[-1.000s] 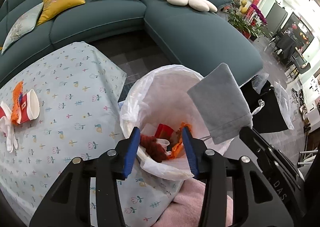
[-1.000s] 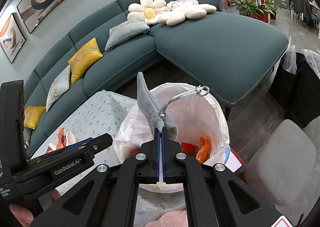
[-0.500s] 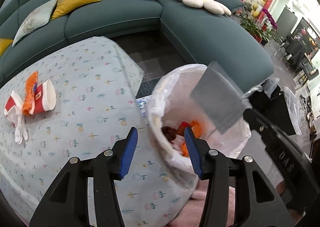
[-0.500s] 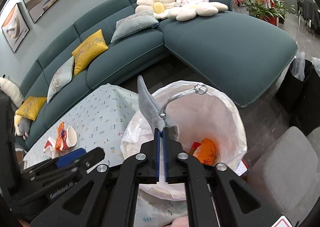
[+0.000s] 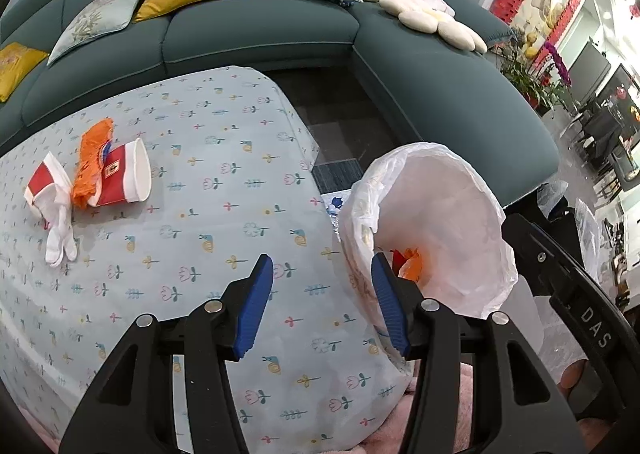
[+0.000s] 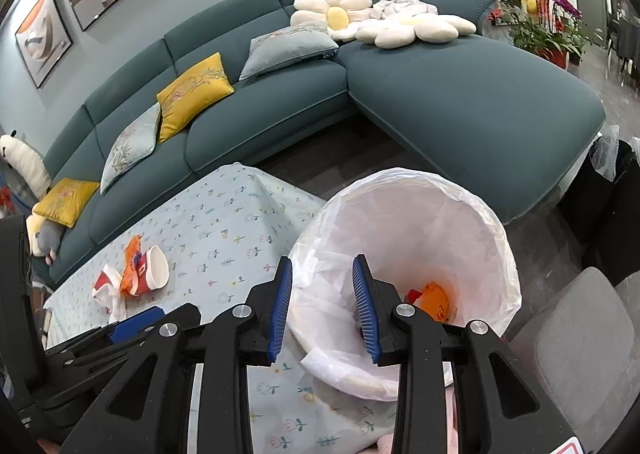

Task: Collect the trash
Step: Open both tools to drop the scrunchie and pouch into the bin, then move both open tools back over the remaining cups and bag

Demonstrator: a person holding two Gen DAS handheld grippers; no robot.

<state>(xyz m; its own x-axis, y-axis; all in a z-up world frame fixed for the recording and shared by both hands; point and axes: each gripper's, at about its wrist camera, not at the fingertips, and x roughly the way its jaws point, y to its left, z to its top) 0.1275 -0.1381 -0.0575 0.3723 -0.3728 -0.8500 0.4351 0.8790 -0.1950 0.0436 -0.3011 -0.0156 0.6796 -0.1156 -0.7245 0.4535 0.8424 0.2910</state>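
Observation:
A bin lined with a white bag (image 5: pixel 448 206) (image 6: pixel 420 214) stands at the table's right end, with orange and red trash (image 5: pixel 410 264) (image 6: pixel 436 300) in its bottom. On the flowered tablecloth (image 5: pixel 208 214) lie a red-and-white paper cup (image 5: pixel 126 176) (image 6: pixel 150 266), an orange wrapper (image 5: pixel 92 162), a flattened red-and-white cup (image 5: pixel 44 182) and a white glove (image 5: pixel 60 230). My left gripper (image 5: pixel 320 274) is open and empty above the cloth, just left of the bin. My right gripper (image 6: pixel 322 274) hangs over the bin's near rim, its jaws opening with nothing between them.
A teal corner sofa (image 6: pixel 460 94) with yellow and grey cushions curves behind the table. A grey chair seat (image 6: pixel 572 354) sits right of the bin, black bags (image 6: pixel 612 206) beyond it. Dark floor (image 5: pixel 340 114) separates table and sofa. Pink fabric (image 5: pixel 464 406) lies below the grippers.
The right gripper's jaws have parted and the grey pouch they pinched is gone from view. The left gripper has shifted left from over the bin to over the tablecloth.

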